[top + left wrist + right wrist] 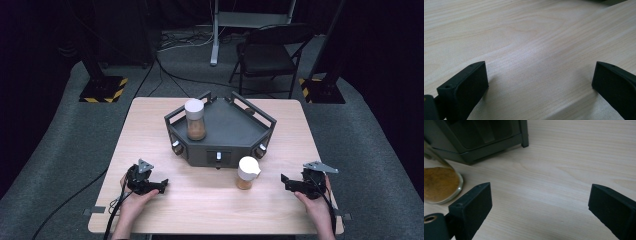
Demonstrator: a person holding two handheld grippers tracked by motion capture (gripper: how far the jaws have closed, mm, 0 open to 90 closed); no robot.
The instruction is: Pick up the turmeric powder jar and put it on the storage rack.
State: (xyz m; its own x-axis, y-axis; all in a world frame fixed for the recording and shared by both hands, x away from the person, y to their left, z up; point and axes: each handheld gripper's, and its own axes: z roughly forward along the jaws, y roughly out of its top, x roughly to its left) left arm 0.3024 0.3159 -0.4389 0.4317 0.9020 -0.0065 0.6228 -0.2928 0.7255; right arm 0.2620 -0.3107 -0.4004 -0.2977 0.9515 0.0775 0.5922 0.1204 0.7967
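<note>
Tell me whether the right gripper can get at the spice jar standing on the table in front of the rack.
Probably yes: the right gripper is open, and bare table lies between it and the spice jar, which stands clear of the rack.

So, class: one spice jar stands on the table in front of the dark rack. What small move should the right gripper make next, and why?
Probably swing the right gripper left toward the spice jar. Its jaws stand open with nothing between them, and the jar stands upright on the table, apart from the rack, off to the gripper's left.

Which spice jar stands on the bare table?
The white-capped spice jar nearest the right tool; the other spice jar stands on the dark tray.
</note>
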